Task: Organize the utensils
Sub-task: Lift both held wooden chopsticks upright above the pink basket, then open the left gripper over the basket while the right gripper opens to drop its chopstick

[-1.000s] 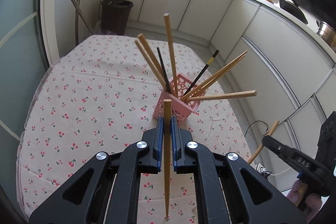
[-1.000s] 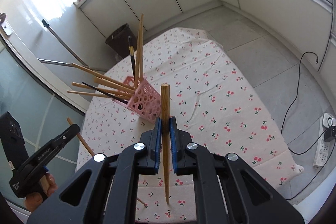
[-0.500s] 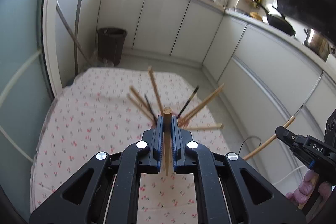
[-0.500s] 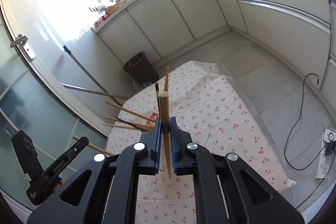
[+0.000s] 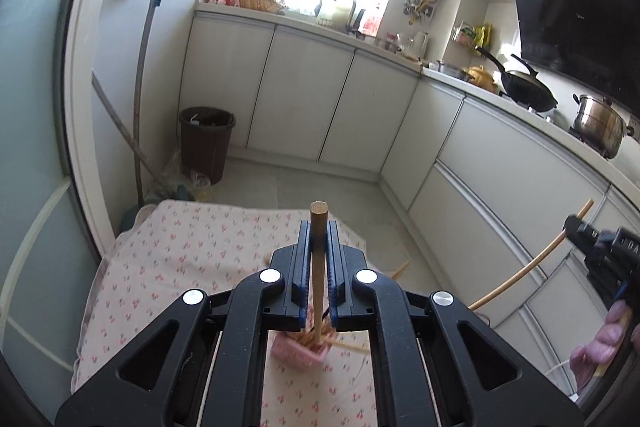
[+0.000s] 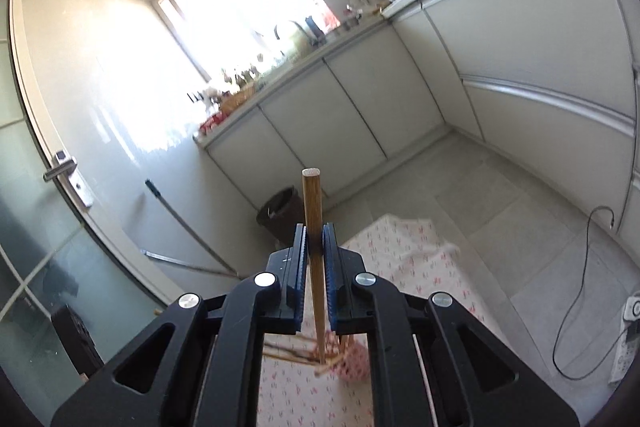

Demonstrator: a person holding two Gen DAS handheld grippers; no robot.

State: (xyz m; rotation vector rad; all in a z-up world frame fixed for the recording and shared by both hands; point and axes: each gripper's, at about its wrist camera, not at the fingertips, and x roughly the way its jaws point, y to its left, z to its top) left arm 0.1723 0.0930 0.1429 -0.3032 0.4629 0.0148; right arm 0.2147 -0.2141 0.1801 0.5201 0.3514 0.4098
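My left gripper is shut on a wooden chopstick that stands upright between its blue pads. Below it, seen through the gripper frame, a pink perforated holder with several chopsticks sits on the cherry-print tablecloth. My right gripper is shut on another wooden chopstick, also upright. The pink holder shows low in the right wrist view, chopsticks fanning to its left. At the right edge of the left wrist view the right gripper holds its chopstick slanting.
White floor cabinets line the back and right walls. A dark bin stands on the floor beyond the table. A wok and a steel pot sit on the counter. A cable runs to a power strip on the floor.
Both grippers have risen and tilted up with their chopsticks still held. The holder has dropped from mid-view to below the jaws, and the window and counter have come into sight.
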